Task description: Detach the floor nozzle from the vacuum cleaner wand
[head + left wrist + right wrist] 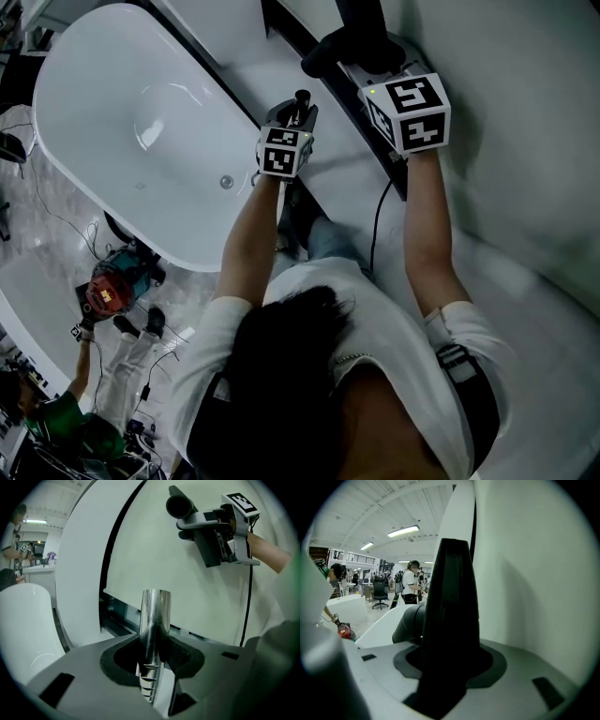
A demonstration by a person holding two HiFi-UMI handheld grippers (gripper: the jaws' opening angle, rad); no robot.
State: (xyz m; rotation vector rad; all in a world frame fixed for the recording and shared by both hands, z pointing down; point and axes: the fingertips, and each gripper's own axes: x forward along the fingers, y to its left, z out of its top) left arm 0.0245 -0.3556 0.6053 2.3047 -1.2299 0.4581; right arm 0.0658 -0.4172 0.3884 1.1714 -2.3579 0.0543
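My left claw (151,654) clamps the shiny wand (155,609); my right claw (446,670) grips the black nozzle (451,592), well apart. I should hold both tight and not twist.

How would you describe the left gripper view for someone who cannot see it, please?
A shiny metal wand stands clamped in the left gripper, its top end open. At upper right, the right gripper holds the detached black floor nozzle.

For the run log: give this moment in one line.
left gripper: shut on wand | right gripper: shut on floor nozzle | parts: apart
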